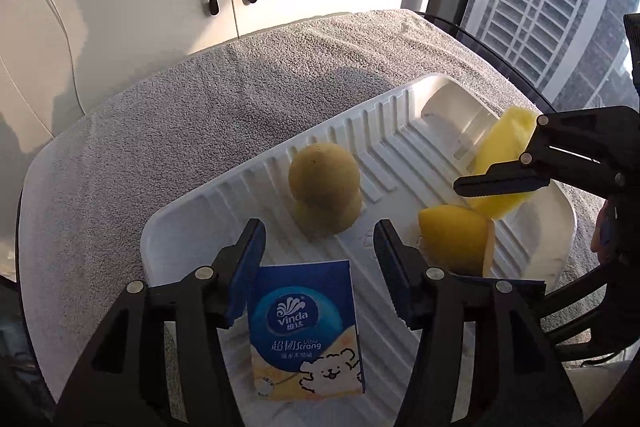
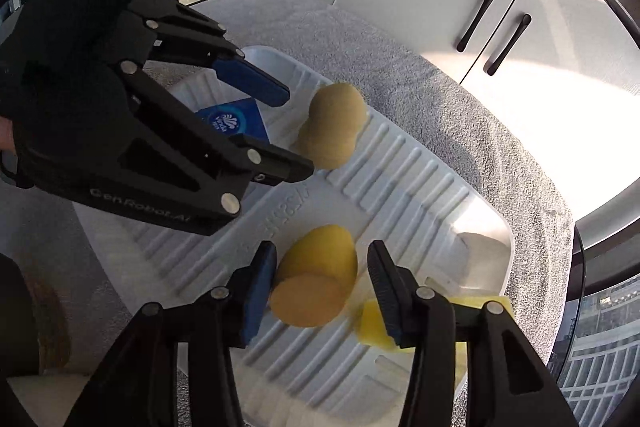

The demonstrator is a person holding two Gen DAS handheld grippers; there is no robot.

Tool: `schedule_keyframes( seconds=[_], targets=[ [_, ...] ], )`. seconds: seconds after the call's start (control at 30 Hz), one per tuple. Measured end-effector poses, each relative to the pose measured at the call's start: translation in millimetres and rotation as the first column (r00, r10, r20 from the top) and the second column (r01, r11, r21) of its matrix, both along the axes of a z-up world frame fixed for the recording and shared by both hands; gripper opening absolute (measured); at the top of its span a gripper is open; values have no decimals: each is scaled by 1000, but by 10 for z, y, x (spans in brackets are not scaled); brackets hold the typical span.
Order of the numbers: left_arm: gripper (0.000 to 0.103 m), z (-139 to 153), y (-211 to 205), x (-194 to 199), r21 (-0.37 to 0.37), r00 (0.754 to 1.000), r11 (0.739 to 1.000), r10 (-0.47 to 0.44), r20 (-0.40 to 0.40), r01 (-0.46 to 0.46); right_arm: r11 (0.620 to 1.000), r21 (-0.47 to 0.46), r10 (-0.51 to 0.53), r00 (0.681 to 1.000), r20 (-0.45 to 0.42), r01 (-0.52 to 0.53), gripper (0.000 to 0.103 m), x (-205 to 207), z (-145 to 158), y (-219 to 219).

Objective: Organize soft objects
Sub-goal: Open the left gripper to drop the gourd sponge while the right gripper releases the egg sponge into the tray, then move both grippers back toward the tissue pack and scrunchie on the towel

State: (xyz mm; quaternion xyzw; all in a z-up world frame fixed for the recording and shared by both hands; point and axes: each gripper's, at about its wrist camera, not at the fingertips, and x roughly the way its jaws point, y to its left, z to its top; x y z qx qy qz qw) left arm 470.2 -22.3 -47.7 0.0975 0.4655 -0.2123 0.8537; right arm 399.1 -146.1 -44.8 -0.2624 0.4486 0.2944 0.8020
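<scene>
A: A grey towel point(image 1: 168, 131) is covering the table beneath a white tray point(image 1: 192, 223).

B: The tissue pack point(image 1: 306, 327) is lying at the tray's six o'clock between the left gripper's point(image 1: 320, 247) spread jaws.

A: The right gripper point(image 2: 322, 269), jaws apart, is hovering over an orange sponge point(image 2: 316, 283); a yellow sponge point(image 2: 370, 327) is lying at its four o'clock.

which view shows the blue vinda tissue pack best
The left wrist view: the blue Vinda tissue pack lies face up on the white ridged plastic tray, logo and cartoon printed front fully visible between the open left gripper. The right wrist view shows only a blue corner behind that gripper.
</scene>
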Motion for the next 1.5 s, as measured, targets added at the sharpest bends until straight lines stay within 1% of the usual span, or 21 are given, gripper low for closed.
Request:
schedule_keyframes(
  seconds=[0.07,0.2,0.3,0.33,0.37,0.43,0.5,0.6,0.63,0.7,0.73,0.77,0.8,0.83,0.87,0.97,1.03,1.17,1.27,1.4,1.5],
  targets=[
    [55,59,32,-30,-12,1000,1000,6,12,-6,1000,9,-5,1000,-4,5,58,14,12,-15],
    [59,210,155,-104,-54,999,998,30,34,-28,999,36,-20,1000,9,20,59,-7,113,-98],
    [59,321,254,-221,-79,997,996,49,56,-44,997,69,-40,999,21,39,61,-34,244,-194],
    [60,365,288,-275,-93,996,994,54,66,-48,995,84,-46,999,23,44,64,-49,297,-234],
    [66,403,326,-336,-110,995,993,59,75,-50,994,99,-52,998,28,49,66,-75,352,-273],
    [72,495,424,-494,-133,992,989,77,99,-64,990,127,-69,997,44,63,71,-131,474,-361],
    [72,575,519,-660,-141,988,986,102,115,-85,986,148,-82,995,52,74,72,-199,579,-453],
    [73,700,708,-938,-179,981,977,143,133,-118,980,172,-114,991,72,100,73,-331,741,-619],
    [76,738,774,-1043,-191,978,973,157,138,-129,977,181,-128,989,79,112,74,-367,787,-688],
    [77,797,892,-1257,-214,972,965,185,143,-152,969,203,-158,984,85,138,75,-461,873,-832],
    [80,821,955,-1379,-228,970,960,196,143,-161,964,215,-177,981,85,155,78,-519,918,-905],
    [86,837,1002,-1505,-244,969,956,201,144,-162,957,231,-199,976,85,175,82,-595,964,-995],
    [90,849,1043,-1657,-258,968,952,205,147,-162,950,249,-216,973,84,190,84,-650,1000,-1064],
    [97,853,1066,-1783,-263,966,951,210,152,-166,941,272,-232,969,81,203,87,-721,1041,-1143],
    [100,842,1085,-1915,-262,964,950,216,154,-171,932,295,-245,966,77,213,91,-781,1070,-1216],
    [100,772,1107,-2273,-263,963,947,228,145,-184,911,343,-270,960,81,227,100,-1056,1139,-1375],
    [102,724,1125,-2540,-266,959,942,249,134,-207,901,366,-279,957,74,234,103,-1275,1139,-1443],
    [103,657,1096,-3001,-263,952,936,276,135,-234,882,397,-299,953,57,253,103,-1738,1058,-1522],
    [103,611,1038,-3358,-259,939,931,304,159,-257,868,417,-318,947,49,270,103,-2132,947,-1535],
    [103,549,987,-3780,-285,923,917,339,184,-280,822,471,-375,927,26,320,103,-2586,818,-1553],
    [103,482,892,-3968,-280,922,918,339,187,-281,788,502,-425,905,22,357,103,-2935,734,-1542]
  ],
)
